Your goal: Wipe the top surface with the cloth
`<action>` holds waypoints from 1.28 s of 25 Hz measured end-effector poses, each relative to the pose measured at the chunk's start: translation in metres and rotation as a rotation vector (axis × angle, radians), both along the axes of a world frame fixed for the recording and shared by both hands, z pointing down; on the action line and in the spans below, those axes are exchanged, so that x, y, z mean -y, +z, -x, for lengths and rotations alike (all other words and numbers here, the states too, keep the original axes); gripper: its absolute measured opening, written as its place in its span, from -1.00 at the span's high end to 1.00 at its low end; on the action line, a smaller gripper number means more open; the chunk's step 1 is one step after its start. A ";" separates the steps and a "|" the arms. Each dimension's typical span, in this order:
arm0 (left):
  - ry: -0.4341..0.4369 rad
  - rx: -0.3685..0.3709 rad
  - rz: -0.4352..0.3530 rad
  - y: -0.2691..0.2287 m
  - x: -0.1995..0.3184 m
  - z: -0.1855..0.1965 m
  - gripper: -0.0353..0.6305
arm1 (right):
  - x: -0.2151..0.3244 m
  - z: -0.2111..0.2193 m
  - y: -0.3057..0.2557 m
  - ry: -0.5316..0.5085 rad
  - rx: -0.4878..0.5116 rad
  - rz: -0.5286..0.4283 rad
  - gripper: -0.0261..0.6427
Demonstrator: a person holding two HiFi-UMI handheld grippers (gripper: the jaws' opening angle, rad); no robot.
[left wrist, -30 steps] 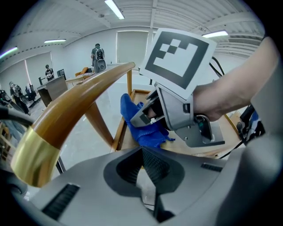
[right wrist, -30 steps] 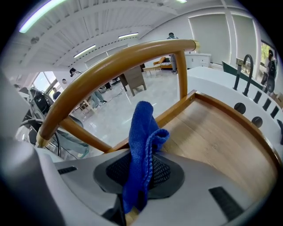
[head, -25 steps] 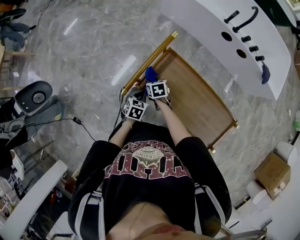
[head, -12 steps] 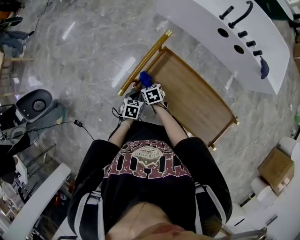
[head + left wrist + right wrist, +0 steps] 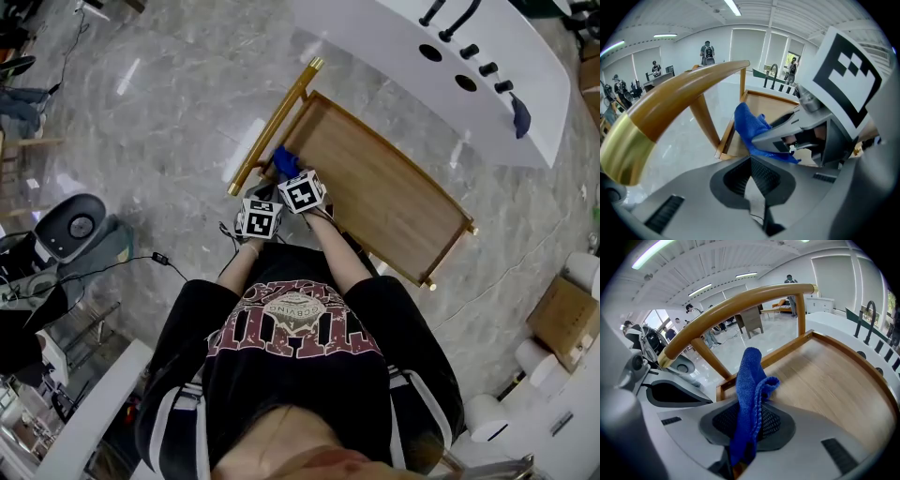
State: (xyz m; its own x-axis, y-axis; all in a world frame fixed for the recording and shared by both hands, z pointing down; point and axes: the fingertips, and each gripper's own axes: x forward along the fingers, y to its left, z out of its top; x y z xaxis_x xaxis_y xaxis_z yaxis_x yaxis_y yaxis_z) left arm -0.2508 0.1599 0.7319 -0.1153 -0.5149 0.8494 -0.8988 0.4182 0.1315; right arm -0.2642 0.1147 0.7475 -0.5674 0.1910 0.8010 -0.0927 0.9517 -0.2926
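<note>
A blue cloth (image 5: 751, 380) hangs pinched in my right gripper (image 5: 746, 427), which is shut on it. The cloth (image 5: 281, 161) sits over the near left corner of the wooden top surface (image 5: 384, 192), close to the gold handle bar (image 5: 272, 127). In the right gripper view the wooden top (image 5: 834, 380) stretches away to the right of the cloth. My left gripper (image 5: 752, 161) is shut on nothing and hangs beside the right one, just off the top's near edge. In the left gripper view the cloth (image 5: 749, 124) and the handle bar (image 5: 670, 98) show ahead.
The top has a raised wooden rim (image 5: 448, 258). A white counter with black faucets (image 5: 450, 66) stands beyond the cart. A grey machine (image 5: 70, 225) and a black cable (image 5: 122, 248) lie on the marble floor at left. A cardboard box (image 5: 562, 319) sits at right.
Both grippers and the cloth have drifted a little left in the head view, and the cart has slid upward in the frame. The cloth stays at the handle-end corner.
</note>
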 end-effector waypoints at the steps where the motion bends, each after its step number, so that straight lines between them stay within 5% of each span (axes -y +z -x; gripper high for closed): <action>1: 0.009 -0.002 -0.002 0.000 0.002 -0.002 0.75 | 0.001 -0.003 0.000 0.003 -0.001 -0.003 0.67; 17: 0.216 0.020 0.057 0.009 0.025 -0.029 0.75 | 0.017 -0.040 0.001 0.042 -0.010 -0.034 0.67; 32: 0.293 -0.016 0.052 0.010 0.053 -0.051 0.75 | 0.038 -0.085 0.002 0.141 -0.032 -0.042 0.67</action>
State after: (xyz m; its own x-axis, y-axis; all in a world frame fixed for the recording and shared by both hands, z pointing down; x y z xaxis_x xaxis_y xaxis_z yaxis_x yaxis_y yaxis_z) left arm -0.2000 0.1066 0.7424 0.0459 -0.4799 0.8761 -0.9802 0.1476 0.1322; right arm -0.1795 0.0765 0.7499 -0.5605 0.0774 0.8245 -0.2351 0.9398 -0.2480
